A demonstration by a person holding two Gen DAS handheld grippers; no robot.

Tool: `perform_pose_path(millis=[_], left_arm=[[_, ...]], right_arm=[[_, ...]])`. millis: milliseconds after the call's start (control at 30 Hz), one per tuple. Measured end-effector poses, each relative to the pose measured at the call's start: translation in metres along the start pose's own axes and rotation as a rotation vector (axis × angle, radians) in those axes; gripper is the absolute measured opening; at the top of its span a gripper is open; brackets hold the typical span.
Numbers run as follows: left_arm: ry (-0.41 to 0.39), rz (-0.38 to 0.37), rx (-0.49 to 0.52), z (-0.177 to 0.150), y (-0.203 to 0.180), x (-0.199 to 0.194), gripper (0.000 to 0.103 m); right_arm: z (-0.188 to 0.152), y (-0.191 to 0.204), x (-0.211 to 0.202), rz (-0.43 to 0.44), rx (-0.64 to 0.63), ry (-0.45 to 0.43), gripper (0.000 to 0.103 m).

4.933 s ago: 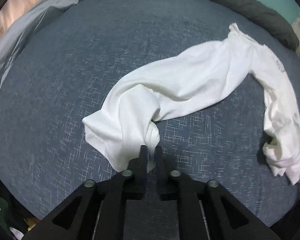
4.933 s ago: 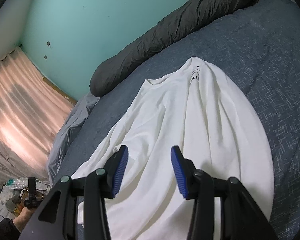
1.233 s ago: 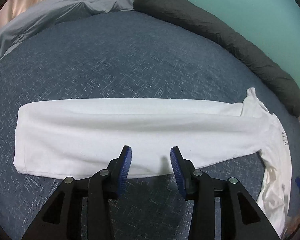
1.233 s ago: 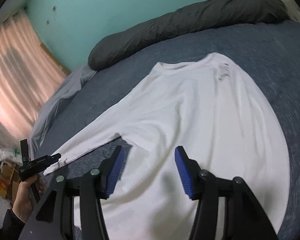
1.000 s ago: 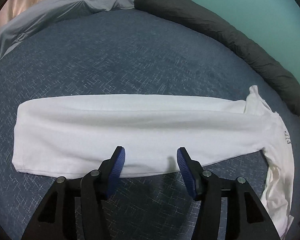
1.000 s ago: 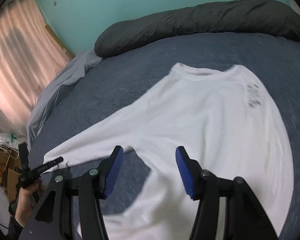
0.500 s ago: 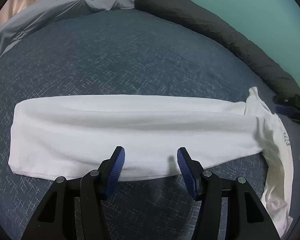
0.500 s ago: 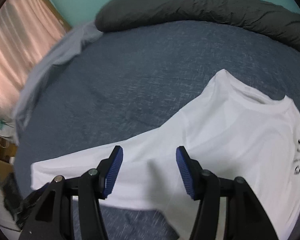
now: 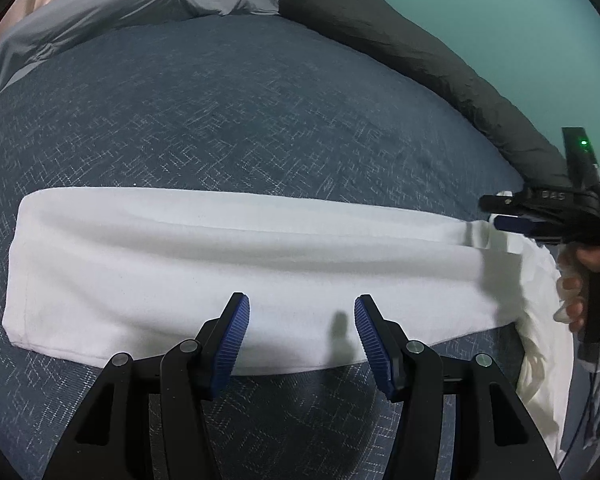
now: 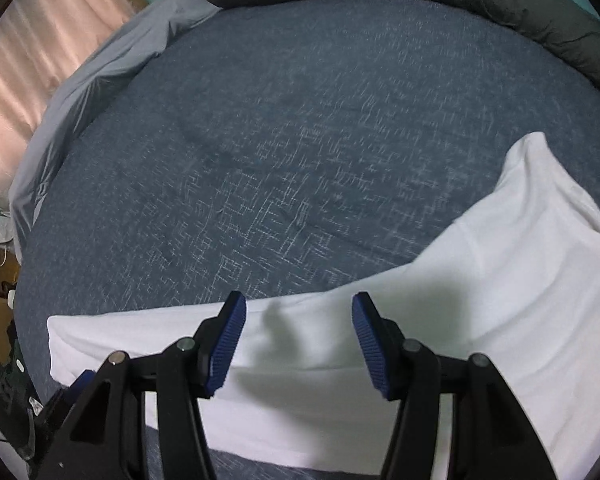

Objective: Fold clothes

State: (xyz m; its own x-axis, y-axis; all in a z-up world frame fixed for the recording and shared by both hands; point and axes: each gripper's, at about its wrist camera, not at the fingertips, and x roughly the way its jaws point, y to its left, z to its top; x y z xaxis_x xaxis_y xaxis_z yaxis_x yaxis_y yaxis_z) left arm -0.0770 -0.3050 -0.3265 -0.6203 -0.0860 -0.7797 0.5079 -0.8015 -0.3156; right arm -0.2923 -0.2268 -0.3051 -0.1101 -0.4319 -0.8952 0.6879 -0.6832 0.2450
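Blue bedspread point(image 9: 236, 112) under white shirt point(image 9: 236, 264), folded lengthwise, collar rightward; left gripper point(image 9: 301, 336) and right gripper point(image 10: 298, 340) agape, empty.

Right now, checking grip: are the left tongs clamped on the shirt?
No, the left tongs stand open above the shirt, pads apart, pinching no cloth.

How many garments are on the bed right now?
1: a white shirt, folded into a long band across the blue bedspread, its collar end toward the right tool. Anything under it is hidden.
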Motion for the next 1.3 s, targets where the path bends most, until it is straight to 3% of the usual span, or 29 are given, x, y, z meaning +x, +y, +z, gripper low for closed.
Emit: perform_pose_path(millis=[200,267,367,467,600,767,800,833,867,900,1033,1100,1233,1300], left_arm=[[0.0,-0.004,-0.012,0.001,0.005,0.0,0.059],[-0.006,-0.006,-0.022,0.002,0.008,-0.001,0.059],[-0.011,-0.002,-0.017,0.002,0.009,-0.002,0.059],[-0.008,-0.009,-0.031,0.004,0.011,-0.002,0.059],[-0.01,-0.009,-0.022,0.003,0.01,-0.001,0.059],[-0.008,-0.012,-0.032,0.004,0.012,-0.001,0.059],[-0.009,-0.013,-0.032,0.004,0.012,-0.001,0.059],[-0.008,-0.015,-0.03,0.004,0.012,0.0,0.059],[-0.007,-0.016,-0.029,0.004,0.011,0.0,0.059],[-0.006,-0.017,-0.028,0.004,0.009,0.0,0.059],[-0.005,-0.018,-0.016,0.002,0.006,0.0,0.059],[-0.004,-0.018,-0.019,0.002,0.007,0.0,0.059],[-0.005,-0.016,-0.017,0.002,0.008,0.001,0.059],[-0.002,-0.017,-0.017,0.002,0.008,0.001,0.059]], right_arm=[[0.005,0.001,0.023,-0.028,0.043,0.072,0.037],[0.005,-0.002,0.025,-0.022,0.062,0.07,0.019],[0.006,-0.005,0.022,-0.011,0.07,0.044,0.002],[0.008,-0.004,0.017,0.005,0.059,0.023,0.0],[0.012,-0.002,0.011,0.016,0.039,0.004,0.0],[0.015,-0.001,0.006,-0.068,0.027,0.04,0.003],[0.014,-0.004,0.008,-0.073,0.051,0.071,0.009],[0.012,-0.006,0.01,-0.073,0.076,0.093,0.023],[0.011,-0.007,0.009,-0.077,0.087,0.091,0.046],[0.009,-0.008,0.009,-0.077,0.099,0.092,0.052],[0.006,-0.008,0.014,-0.066,0.127,0.104,0.054],[0.004,-0.007,0.019,-0.066,0.128,0.105,0.046],[0.001,-0.013,0.023,-0.058,0.142,0.092,0.009],[-0.001,-0.014,0.022,-0.052,0.137,0.083,0.003]])
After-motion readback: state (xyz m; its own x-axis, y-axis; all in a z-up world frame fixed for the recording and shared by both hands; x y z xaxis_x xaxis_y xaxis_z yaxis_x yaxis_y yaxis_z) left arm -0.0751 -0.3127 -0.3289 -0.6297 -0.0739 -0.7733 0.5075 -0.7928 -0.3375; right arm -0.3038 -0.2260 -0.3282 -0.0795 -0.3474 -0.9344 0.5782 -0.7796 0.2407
